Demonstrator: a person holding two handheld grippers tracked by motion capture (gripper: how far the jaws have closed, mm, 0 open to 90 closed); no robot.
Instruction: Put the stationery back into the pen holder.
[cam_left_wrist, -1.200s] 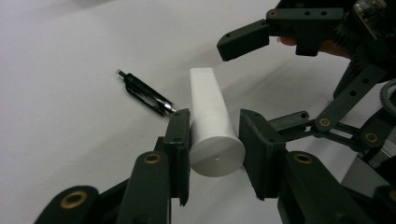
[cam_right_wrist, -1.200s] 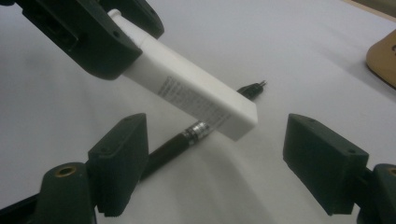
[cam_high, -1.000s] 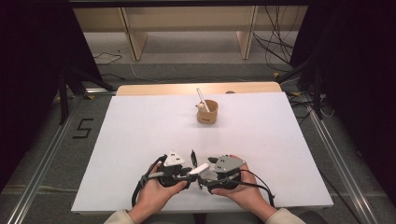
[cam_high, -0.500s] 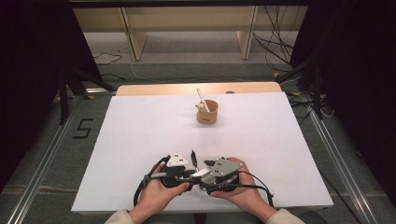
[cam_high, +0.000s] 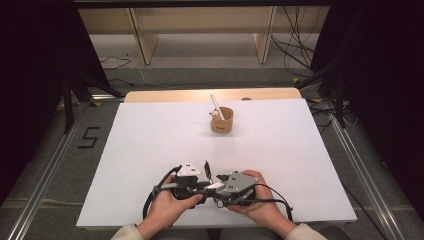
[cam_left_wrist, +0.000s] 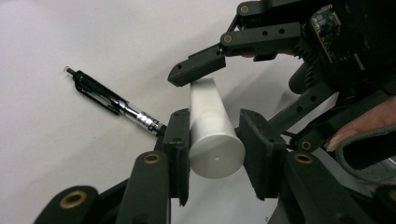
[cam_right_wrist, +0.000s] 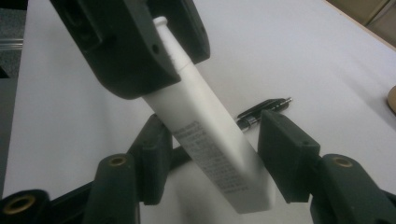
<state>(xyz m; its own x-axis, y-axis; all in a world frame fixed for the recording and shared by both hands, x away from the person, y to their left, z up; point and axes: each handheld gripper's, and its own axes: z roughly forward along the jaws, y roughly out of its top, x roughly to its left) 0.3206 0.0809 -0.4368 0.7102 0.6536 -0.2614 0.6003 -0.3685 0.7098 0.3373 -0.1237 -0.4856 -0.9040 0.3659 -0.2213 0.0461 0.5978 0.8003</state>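
The left gripper (cam_high: 206, 172) is clamping the cap end of a white tube (cam_left_wrist: 212, 126) at the near table edge, steadying it. The right gripper (cam_right_wrist: 210, 154) has just been closing around the tube's flat tail, not visibly pressing yet, likely for uncapping. A pen (cam_left_wrist: 114, 101) is lying just beside.

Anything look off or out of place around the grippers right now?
One thing: a black pen lies loose on the white table, beside the white tube held between both grippers. Nothing looks spilled or damaged; the cup stands upright.
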